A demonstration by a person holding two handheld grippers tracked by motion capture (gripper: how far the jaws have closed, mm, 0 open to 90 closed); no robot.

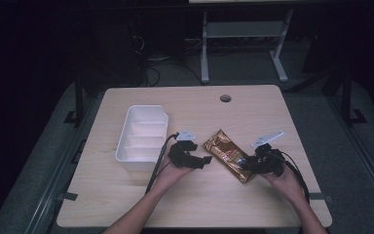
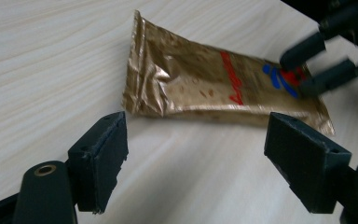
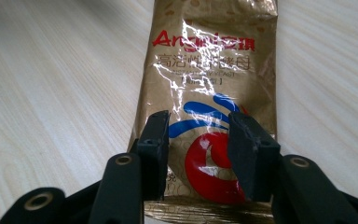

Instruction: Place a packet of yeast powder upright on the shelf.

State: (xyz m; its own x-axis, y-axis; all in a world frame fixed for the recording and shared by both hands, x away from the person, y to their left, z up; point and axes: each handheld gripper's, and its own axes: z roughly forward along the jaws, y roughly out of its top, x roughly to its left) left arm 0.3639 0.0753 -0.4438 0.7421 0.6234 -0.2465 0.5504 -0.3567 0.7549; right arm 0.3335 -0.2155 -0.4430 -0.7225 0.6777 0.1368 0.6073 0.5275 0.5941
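Right gripper (image 1: 247, 163) fingers straddle gold packet (image 1: 228, 155), lying diagonally across table (image 1: 126, 204).

- The high view looks forward and down from above the person's side of the table (image 1: 126, 204), far enough back to take in the whole top and the floor beyond.
- The left gripper view rides low over the wood, looking along its jaws at the long side of the gold packet (image 2: 205, 84).
- The right gripper view sits very near, looking down the packet's length.
- All three views share the packet.
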